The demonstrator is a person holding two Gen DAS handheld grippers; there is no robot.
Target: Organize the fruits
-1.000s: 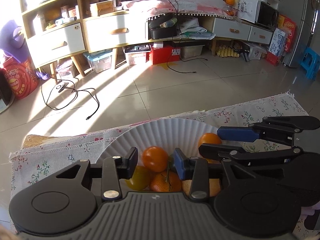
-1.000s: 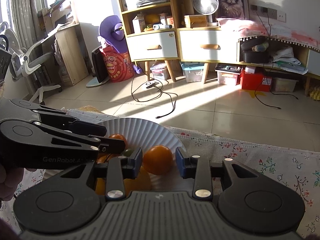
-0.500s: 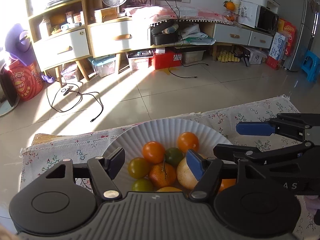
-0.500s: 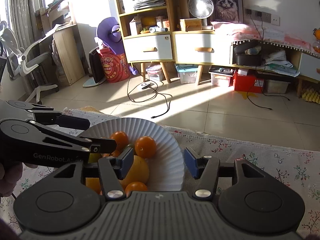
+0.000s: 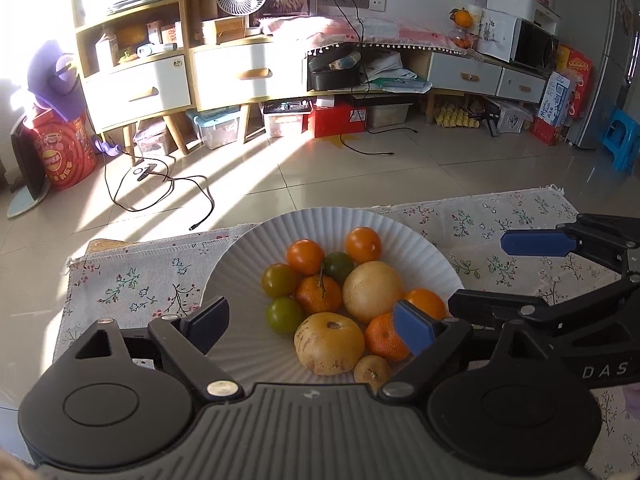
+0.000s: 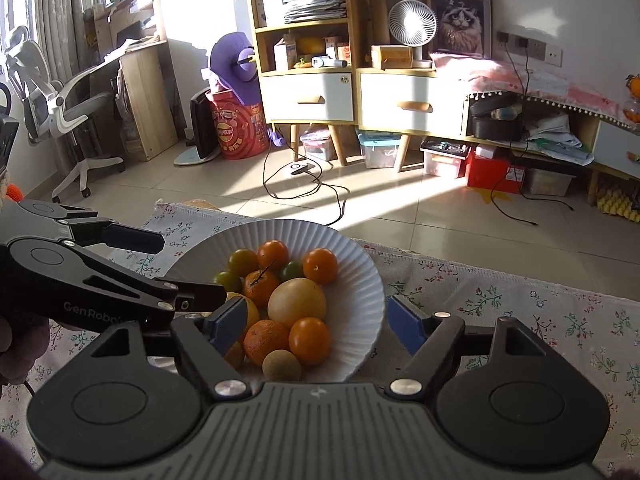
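A white paper plate [image 5: 404, 236] on a floral cloth holds several fruits: orange tomatoes [image 5: 305, 256], green ones [image 5: 284, 314], mandarins [image 5: 318, 294] and two pale yellow round fruits [image 5: 330, 342]. The plate also shows in the right wrist view [image 6: 360, 280]. My left gripper [image 5: 312, 324] is open and empty, raised above the plate's near side. My right gripper [image 6: 316, 320] is open and empty, above the plate's near right side. In the left wrist view the right gripper [image 5: 560, 272] shows at the right. In the right wrist view the left gripper [image 6: 132, 264] shows at the left.
The floral cloth [image 5: 132, 280] covers the table, whose far edge drops to a tiled floor [image 5: 320, 168] with a cable. Cabinets [image 6: 360, 96] and boxes stand along the far wall.
Both grippers let go of an orange tomato each, opened wide and drew back and up from the plate. Both tomatoes now lie in the plate.
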